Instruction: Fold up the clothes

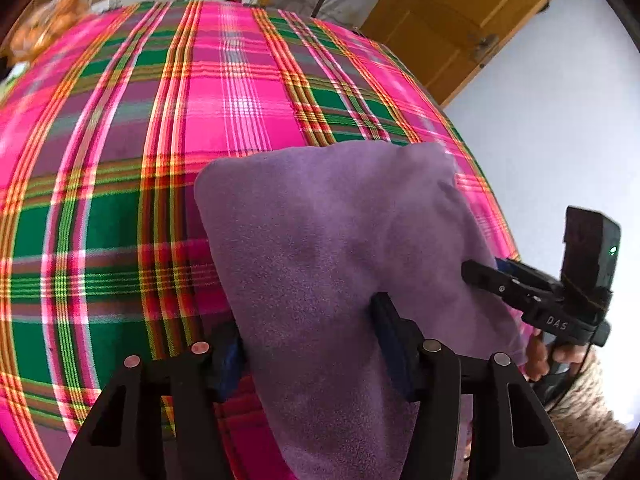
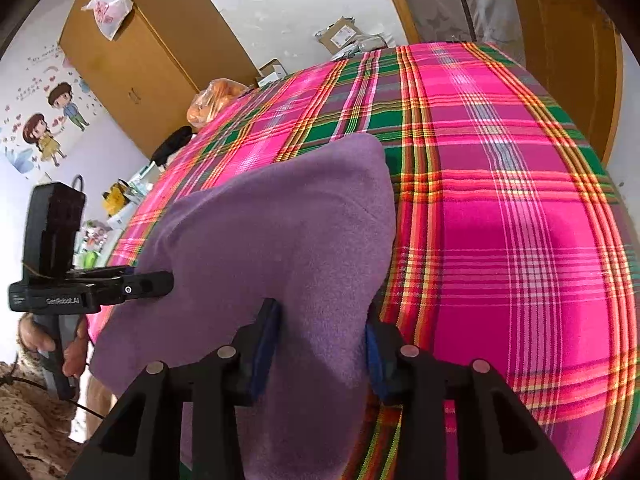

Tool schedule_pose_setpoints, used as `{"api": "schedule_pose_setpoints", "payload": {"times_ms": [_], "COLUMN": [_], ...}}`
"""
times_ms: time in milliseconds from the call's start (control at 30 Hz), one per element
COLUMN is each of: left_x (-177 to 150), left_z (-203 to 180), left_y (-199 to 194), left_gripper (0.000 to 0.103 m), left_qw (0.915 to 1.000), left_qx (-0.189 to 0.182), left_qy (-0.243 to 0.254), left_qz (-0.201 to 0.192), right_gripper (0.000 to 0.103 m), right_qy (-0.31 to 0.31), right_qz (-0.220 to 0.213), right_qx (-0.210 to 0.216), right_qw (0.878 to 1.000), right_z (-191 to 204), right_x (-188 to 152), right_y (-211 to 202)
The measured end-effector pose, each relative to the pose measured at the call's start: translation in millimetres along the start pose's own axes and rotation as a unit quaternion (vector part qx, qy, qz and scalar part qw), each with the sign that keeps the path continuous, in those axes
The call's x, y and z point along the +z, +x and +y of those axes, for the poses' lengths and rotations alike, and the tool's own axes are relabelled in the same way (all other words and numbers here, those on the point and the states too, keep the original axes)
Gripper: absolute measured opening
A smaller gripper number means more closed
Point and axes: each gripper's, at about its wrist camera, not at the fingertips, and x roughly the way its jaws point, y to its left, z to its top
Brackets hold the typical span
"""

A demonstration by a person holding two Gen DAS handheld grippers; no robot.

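Reading "GenRobot.AI": left claw [image 2: 160,284] gripping purple cloth [image 2: 288,232]

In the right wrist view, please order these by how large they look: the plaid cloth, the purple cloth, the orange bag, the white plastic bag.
1. plaid cloth
2. purple cloth
3. orange bag and white plastic bag: they look alike, and both are far away, so no ranking.

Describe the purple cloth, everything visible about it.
The purple cloth looks like soft, matte fleece, plain and unpatterned. It is lifted at its near edge, draped and sagging, its far part over the plaid cover. The left gripper and right gripper each pinch that edge, fabric between their fingers.
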Motion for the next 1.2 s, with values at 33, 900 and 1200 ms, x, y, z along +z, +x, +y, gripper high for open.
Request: {"api": "schedule_pose_setpoints", "payload": {"times_ms": [33,900,1200], "left_x": [0,-6,3], "left_z": [-2,-13,2], "left_y": [0,-20,-36], "left_gripper": [0.057,0.039,0.038], "left_qw": [1.0,0.9978,0.9971], "left_qx": [0.006,0.033,0.043], "left_qy": [0.004,0.041,0.032], "left_qz": [-0.002,-0.041,-0.055], "right_gripper": [0.039,0.022,0.022], "right_qy": [-0.003,-0.029,-0.024], "right_qz": [-0.001,-0.055,-0.064], "right_qx": [-0.006,-0.098,-0.079], "right_qw": [1.0,0.993,0.995], "right_z": [1,47,63], "right_x": [-1,-3,14], "right_y": [-1,-26,-19]}}
